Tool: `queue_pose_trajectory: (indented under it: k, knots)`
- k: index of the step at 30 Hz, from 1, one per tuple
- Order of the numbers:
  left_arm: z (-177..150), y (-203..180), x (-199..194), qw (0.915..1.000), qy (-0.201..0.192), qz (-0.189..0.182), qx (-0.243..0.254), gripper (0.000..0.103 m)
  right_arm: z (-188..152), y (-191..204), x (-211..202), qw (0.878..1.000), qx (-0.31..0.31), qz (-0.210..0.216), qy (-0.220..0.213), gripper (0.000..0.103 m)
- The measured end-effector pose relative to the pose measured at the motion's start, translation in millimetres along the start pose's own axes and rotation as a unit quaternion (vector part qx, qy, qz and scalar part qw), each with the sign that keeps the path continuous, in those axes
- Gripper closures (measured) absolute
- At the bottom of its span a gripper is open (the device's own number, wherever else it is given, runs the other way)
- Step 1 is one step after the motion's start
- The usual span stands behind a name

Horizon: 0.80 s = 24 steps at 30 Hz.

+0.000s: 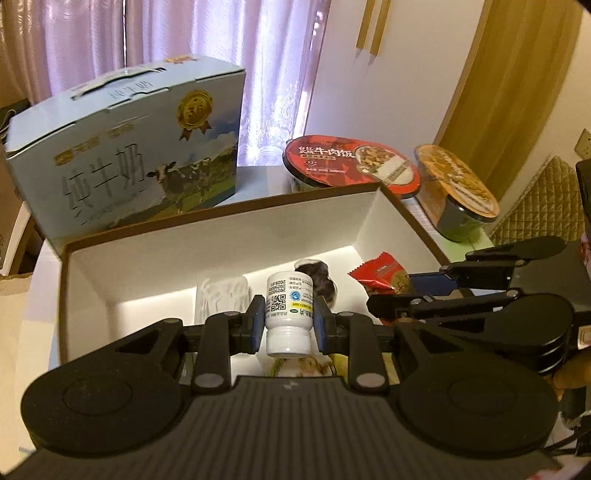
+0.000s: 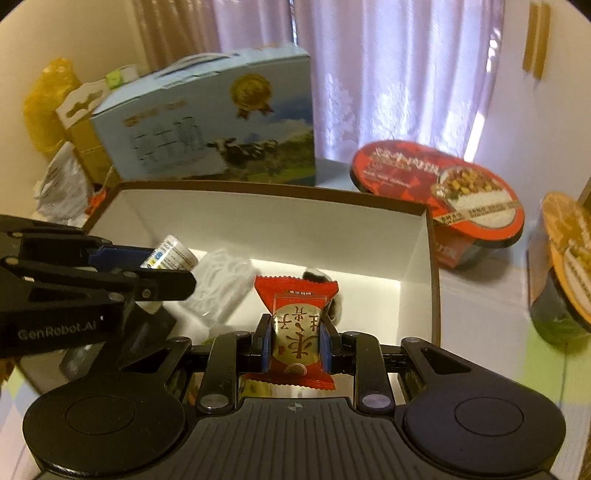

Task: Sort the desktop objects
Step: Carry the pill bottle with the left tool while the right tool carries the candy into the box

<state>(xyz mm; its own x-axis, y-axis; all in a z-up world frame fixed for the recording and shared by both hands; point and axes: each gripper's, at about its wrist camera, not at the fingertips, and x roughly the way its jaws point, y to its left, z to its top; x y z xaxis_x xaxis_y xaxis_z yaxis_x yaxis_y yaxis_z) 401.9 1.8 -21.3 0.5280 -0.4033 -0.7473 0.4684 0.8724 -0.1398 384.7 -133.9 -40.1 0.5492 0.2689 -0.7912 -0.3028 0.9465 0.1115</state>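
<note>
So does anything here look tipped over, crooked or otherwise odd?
Mainly the two instant-meal bowls behind the white box: the red-lidded bowl leans against the box's corner, and the orange-lidded bowl also sits tilted. The white bottle in the left gripper is held cap-down. Nothing looks spilled or damaged.

A pale blue milk carton (image 1: 125,147) printed with cows and a gold medal stands upright on the surface (image 2: 480,295), in front of a lilac curtain (image 1: 207,33). To its right sits a red-lidded instant rice bowl (image 1: 351,166), tilted, and just beside that an orange-lidded bowl (image 1: 456,188), also tilted. At the far left of the right wrist view are a yellow bag (image 2: 48,103), a brown cardboard piece (image 2: 83,125) and crumpled white packaging (image 2: 61,184). A tan curtain (image 1: 509,74) hangs on the right.
</note>
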Motion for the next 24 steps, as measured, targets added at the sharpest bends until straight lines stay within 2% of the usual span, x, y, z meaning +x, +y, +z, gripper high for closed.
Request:
queue_pose_trajectory:
  k: [12,24]
  knots:
    - [20,8,73,0.9991,0.043,-0.003,0.004,0.081,25,-19,39,0.999,-0.033,-0.004,0.038,0.081]
    - [25,11,115,0.9969,0.078,-0.007,-0.008,0.081,32,-27,57,0.997,-0.054,-0.009,0.053,0.081]
